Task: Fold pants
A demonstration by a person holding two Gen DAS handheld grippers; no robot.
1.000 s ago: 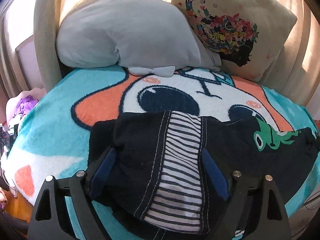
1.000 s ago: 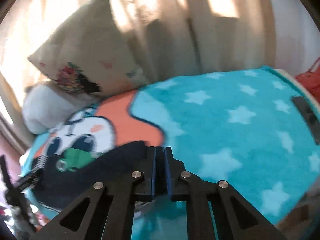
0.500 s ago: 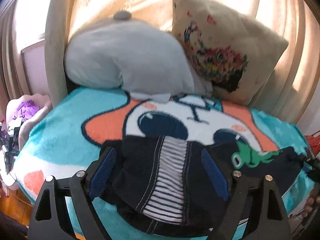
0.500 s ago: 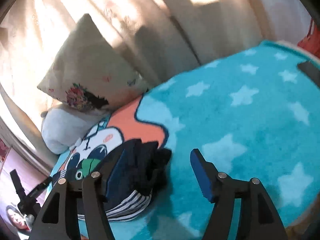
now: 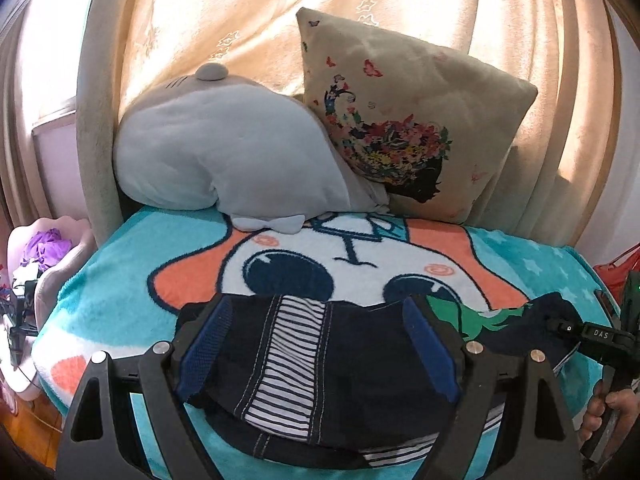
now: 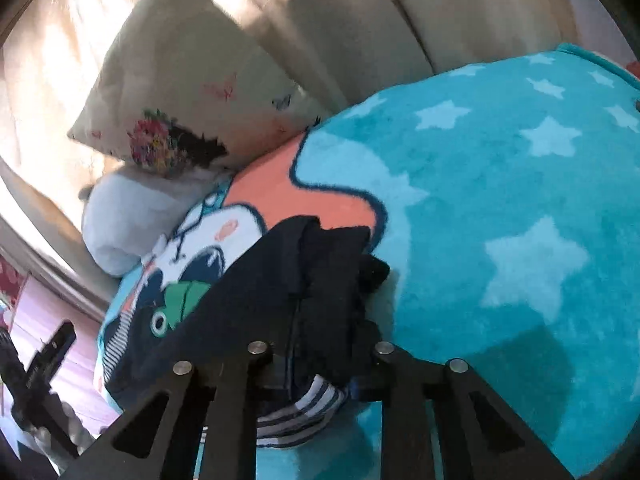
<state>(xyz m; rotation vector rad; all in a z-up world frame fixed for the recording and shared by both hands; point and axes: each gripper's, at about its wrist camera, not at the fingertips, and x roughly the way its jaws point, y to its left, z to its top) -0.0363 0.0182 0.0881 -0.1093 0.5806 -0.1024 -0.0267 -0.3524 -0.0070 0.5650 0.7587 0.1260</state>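
Observation:
The dark navy pants (image 5: 360, 360), with a striped lining and a green frog patch, lie bunched on the cartoon blanket (image 5: 120, 280). My left gripper (image 5: 316, 350) hovers just above their left part, wide open, its blue pads (image 5: 204, 348) clear of the cloth. My right gripper (image 6: 320, 364) is down on the pants' (image 6: 256, 300) right end. Its jaws are closing, and folded cloth fills the gap between the fingers and hides most of the pads. In the left wrist view a person's hand (image 5: 608, 408) holds that gripper at the right edge.
A grey plush pillow (image 5: 224, 152) and a cream floral cushion (image 5: 400, 120) lean on the curtain behind the pants. The star-patterned blanket (image 6: 500, 200) stretches to the right. A pink bin with purple cloth (image 5: 48, 248) stands off the bed's left edge.
The left gripper has lifted and drawn back from the pants, still open. The right gripper opened wide, dropped onto the pants' bunched end, and closed around it.

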